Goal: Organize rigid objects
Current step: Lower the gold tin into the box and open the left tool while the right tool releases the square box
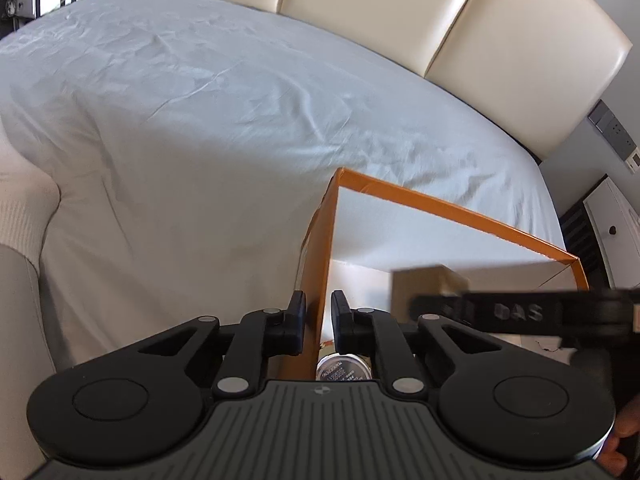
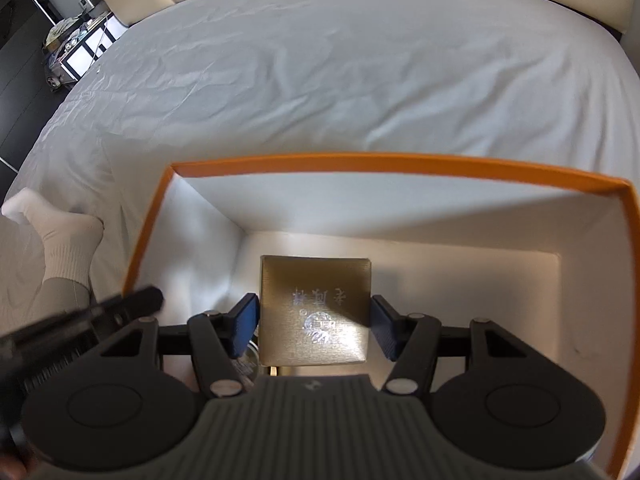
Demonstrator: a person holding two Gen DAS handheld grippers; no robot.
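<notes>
White-sheeted bed [image 2: 320, 80] behind; orange-rimmed box [image 2: 384, 162] in foreground. Right gripper [image 2: 314, 320] inside box, blue pads flanking gold square box [image 2: 316, 308], clenched on its sides. Left gripper [image 1: 319, 322] straddles box's left wall [image 1: 316, 280], clamping it; round tin [image 1: 344, 368] below.

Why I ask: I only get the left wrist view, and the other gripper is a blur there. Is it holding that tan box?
Observer: It looks so. In the right wrist view the right gripper's blue pads sit against both sides of the gold box, inside the orange box.
Operator: Which face is up?
Observer: The broad printed one, with characters and a silver emblem, faces the camera.
Operator: Any room beside it?
Observer: To its right the white floor shows bare.
</notes>
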